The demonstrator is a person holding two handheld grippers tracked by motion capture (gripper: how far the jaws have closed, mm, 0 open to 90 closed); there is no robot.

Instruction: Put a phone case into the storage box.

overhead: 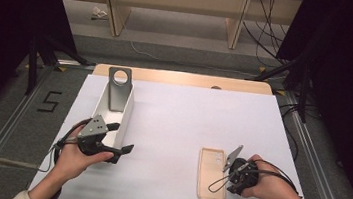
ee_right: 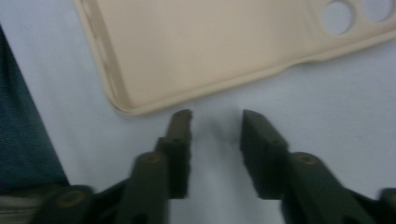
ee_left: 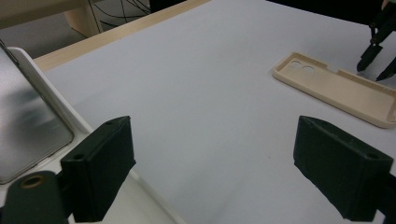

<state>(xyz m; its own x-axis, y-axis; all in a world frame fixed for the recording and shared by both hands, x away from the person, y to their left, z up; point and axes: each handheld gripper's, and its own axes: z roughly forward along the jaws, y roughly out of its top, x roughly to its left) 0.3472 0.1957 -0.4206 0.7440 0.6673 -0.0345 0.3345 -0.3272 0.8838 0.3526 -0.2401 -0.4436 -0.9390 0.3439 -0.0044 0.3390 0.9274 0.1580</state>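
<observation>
**Beige phone case flat on bench, both tongs empty**

One phone case (overhead: 213, 174), lower right of centre in the high view. Pale beige, matte, prob. soft plastic or silicone; rounded corners, raised rim, open side up. Two round camera holes at its far end, clear in the left gripper view (ee_left: 337, 87), plus small side cutouts along one long edge in the right gripper view (ee_right: 224, 44). It lies flat on the bench (overhead: 181, 130), which carries a plain white sheet w/ a light wood edge at the top of the frame.

One white box (overhead: 121, 118), long and narrow, at left of centre; one grey metal plate (overhead: 118, 89) w/ a round hole near its top leans inside it, brushed finish.

Two tongs, black, blocky pads. Right tongs (ee_right: 215, 133) part open w/ nothing between, tips just short of the case's long edge, apart from it as far as the blurred close view lets me tell. Left tongs (ee_left: 233, 172) wide open, empty, near corner of the box beside one jaw, case well off at upper right of that view.
</observation>
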